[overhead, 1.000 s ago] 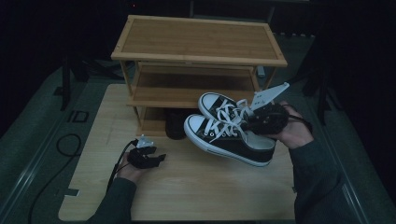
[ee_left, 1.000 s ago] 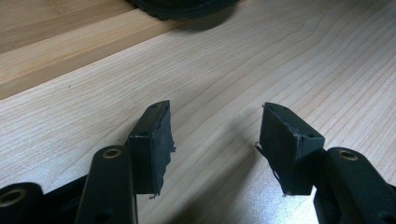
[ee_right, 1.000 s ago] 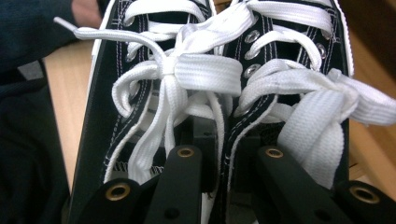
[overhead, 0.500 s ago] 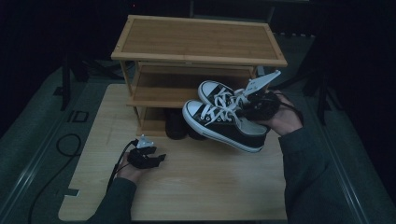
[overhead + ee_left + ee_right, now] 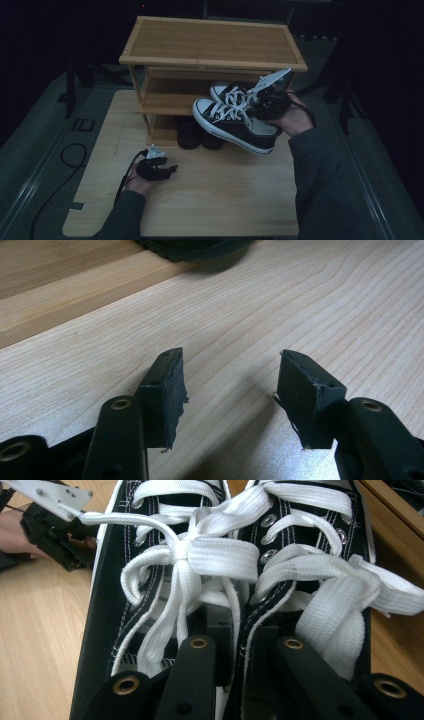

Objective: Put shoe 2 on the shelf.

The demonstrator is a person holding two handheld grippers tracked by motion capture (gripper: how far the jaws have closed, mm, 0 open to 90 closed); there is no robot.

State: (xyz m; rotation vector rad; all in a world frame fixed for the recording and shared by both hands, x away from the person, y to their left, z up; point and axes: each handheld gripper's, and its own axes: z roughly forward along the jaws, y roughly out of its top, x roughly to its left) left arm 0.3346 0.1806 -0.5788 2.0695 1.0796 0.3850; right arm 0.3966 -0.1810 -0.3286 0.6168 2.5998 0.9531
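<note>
Two black-and-white sneakers (image 5: 235, 120) hang pinched together by their inner collars in the right gripper (image 5: 270, 102), and since a second ago they have travelled from over the table (image 5: 210, 200) toward the wooden shoe rack (image 5: 210, 45) — toes now at the middle shelf (image 5: 165, 102), so I judge shelving them is close. The rack's bottom level already holds a pair of dark shoes (image 5: 197, 135) — its top is bare — while the left gripper (image 5: 167, 170) rests on the table, jaws apart and empty.

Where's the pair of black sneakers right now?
In the high view, the pair of black sneakers hangs right of centre, clamped in the right gripper before the wooden shoe rack.
</note>
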